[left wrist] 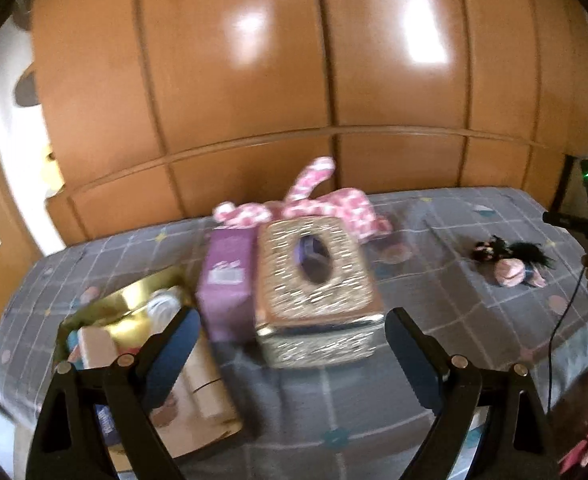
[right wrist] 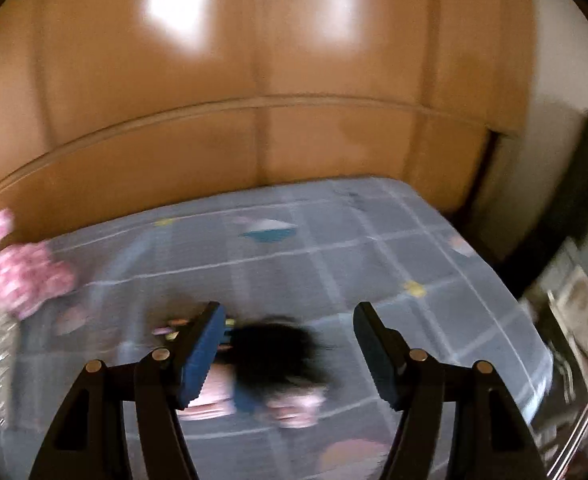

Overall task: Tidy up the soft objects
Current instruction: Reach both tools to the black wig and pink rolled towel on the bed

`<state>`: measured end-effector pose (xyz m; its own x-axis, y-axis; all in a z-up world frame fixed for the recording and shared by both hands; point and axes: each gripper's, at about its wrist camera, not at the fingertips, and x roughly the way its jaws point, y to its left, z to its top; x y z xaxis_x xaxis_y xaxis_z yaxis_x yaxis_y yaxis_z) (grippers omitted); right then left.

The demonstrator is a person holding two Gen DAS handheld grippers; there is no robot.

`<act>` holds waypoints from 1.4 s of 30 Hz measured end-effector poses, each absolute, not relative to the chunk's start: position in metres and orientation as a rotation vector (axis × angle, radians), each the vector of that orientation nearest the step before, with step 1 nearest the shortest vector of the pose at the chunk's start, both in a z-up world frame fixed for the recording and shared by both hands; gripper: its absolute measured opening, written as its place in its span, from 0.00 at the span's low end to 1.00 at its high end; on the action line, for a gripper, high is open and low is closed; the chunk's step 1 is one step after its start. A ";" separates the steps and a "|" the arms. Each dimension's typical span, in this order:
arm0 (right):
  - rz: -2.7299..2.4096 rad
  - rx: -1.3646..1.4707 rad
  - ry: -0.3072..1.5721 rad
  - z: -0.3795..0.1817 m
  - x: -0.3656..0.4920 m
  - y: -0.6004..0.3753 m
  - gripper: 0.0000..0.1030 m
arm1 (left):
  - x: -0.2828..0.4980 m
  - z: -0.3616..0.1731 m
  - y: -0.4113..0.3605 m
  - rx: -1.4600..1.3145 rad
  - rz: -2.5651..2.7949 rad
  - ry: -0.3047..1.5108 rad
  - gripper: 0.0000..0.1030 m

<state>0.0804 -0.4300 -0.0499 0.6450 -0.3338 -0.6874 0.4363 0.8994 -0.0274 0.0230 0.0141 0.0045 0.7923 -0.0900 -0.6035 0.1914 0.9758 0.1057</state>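
Note:
A small doll with black hair and pink clothes (left wrist: 508, 262) lies on the grey checked bed cover (left wrist: 434, 280) at the right. In the right wrist view the doll (right wrist: 270, 364) lies blurred between the open fingers of my right gripper (right wrist: 288, 354), which hangs just above it. A pink-and-white plush toy (left wrist: 322, 200) lies at the bed's far edge against the wooden wardrobe; it also shows in the right wrist view (right wrist: 18, 272). My left gripper (left wrist: 290, 354) is open and empty, just in front of a glittery gold tissue box (left wrist: 318, 288).
A purple tissue pack (left wrist: 226, 280) stands left of the gold box. A gold box (left wrist: 122, 320) with small items and a brown paper bag (left wrist: 202, 396) lie at the left. The wooden wardrobe (left wrist: 294, 80) runs behind the bed. Clutter (right wrist: 574, 340) stands beside the bed's right edge.

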 end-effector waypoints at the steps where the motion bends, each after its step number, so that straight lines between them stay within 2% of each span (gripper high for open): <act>1: -0.475 0.175 0.750 -0.055 0.077 -0.443 0.65 | 0.026 0.004 0.007 0.171 -0.169 0.641 0.91; 6: -0.557 0.433 0.739 -0.067 0.057 -0.494 0.66 | 0.039 0.000 -0.033 0.216 -0.243 0.653 0.91; 20: -0.560 0.609 0.767 -0.085 0.048 -0.517 0.66 | 0.074 -0.042 -0.126 0.272 -0.422 0.778 0.91; 26: -0.565 0.678 0.775 -0.092 0.045 -0.526 0.66 | 0.089 -0.061 -0.166 0.304 -0.536 0.828 0.85; 30: -0.545 0.693 0.778 -0.093 0.046 -0.526 0.66 | 0.097 -0.072 -0.195 0.304 -0.619 0.857 0.75; 35: -0.509 0.703 0.796 -0.097 0.050 -0.522 0.66 | 0.105 -0.084 -0.232 0.303 -0.687 0.887 0.73; 42: -0.471 0.723 0.803 -0.099 0.051 -0.521 0.66 | 0.127 -0.080 -0.267 0.394 -0.682 0.833 0.73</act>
<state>0.0511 -0.5207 -0.0989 0.6141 -0.1113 -0.7814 0.6279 0.6687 0.3983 0.1267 -0.2668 -0.0804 0.4814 -0.3951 -0.7824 0.6886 0.7227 0.0588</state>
